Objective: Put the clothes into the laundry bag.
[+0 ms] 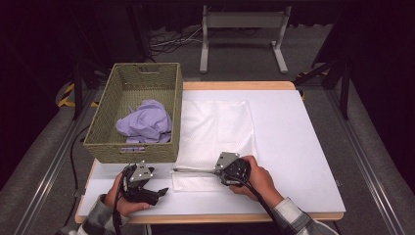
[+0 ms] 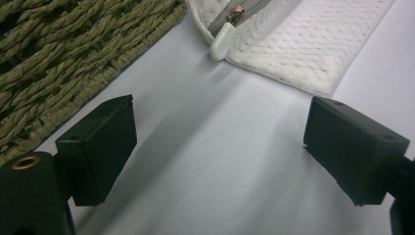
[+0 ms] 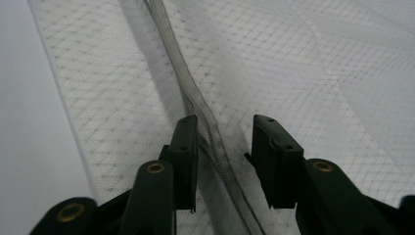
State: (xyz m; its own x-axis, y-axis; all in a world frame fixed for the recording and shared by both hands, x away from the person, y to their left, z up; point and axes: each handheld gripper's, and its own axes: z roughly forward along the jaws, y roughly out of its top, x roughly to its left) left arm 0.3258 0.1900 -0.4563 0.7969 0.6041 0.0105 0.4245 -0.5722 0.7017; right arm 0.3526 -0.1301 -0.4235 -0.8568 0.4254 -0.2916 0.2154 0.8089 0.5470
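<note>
**On the desk: mesh bag under the right fingers**

On the white desk (image 1: 293,147), flat, a white mesh bag (image 1: 215,127), just right of the basket (image 1: 105,142), touching or nearly touching its wall. Along the bag's near edge, a grey zipper (image 3: 188,93), running away between the right fingers (image 3: 183,156) in the right gripper view. Zipper pull (image 2: 221,44) with a white tab, at the bag's left near corner, lying on the desk close to the basket's base.

Right gripper (image 1: 215,171) low over the bag's near edge, pointing left along the zipper. Fingers narrowly parted, one on each side of the zipper line, a gap visible between the pads and the zipper; resting on or just above the mesh, hard to tell which. No grip on the fabric visible.

Left gripper (image 1: 164,190) at the near left of the desk, in front of the basket, pointing right toward the bag's corner. Fingers (image 2: 98,147) wide apart, nothing between them but bare desk; the zipper pull a little way beyond their tips.

Inside the woven olive basket, a crumpled lilac cloth (image 1: 147,122), against the right wall.
</note>
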